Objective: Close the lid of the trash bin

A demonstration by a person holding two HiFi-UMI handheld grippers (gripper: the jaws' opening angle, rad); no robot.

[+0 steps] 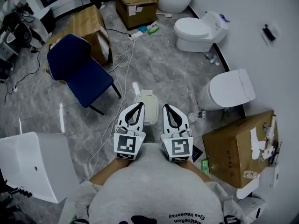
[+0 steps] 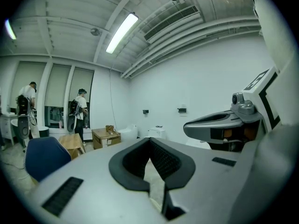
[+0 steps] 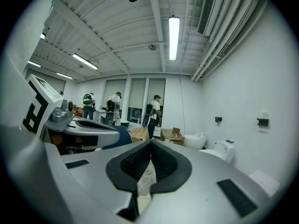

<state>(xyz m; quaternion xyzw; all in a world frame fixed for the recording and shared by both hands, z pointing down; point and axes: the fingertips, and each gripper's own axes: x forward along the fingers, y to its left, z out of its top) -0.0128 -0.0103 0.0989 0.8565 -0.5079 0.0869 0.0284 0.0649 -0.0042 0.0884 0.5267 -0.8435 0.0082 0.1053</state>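
A small cream trash bin [image 1: 149,106] stands on the grey floor ahead of me, partly hidden behind my grippers; its lid looks flat on top. My left gripper [image 1: 139,105] and right gripper [image 1: 167,107] are held side by side close to my chest, raised well above the bin, both shut with nothing between the jaws. In the left gripper view the black pads of the left gripper [image 2: 150,142] meet at the tip, and the right gripper [image 2: 224,125] shows beside it. The right gripper [image 3: 150,143] in its own view is likewise shut and empty, pointing across the room.
A blue chair [image 1: 79,71] stands at the left and a white basin unit [image 1: 35,164] at the near left. Toilets [image 1: 198,29] [image 1: 229,92] line the right wall, with a cardboard box [image 1: 238,148] near me. White cables [image 1: 119,64] trail over the floor. People [image 3: 152,108] stand far back.
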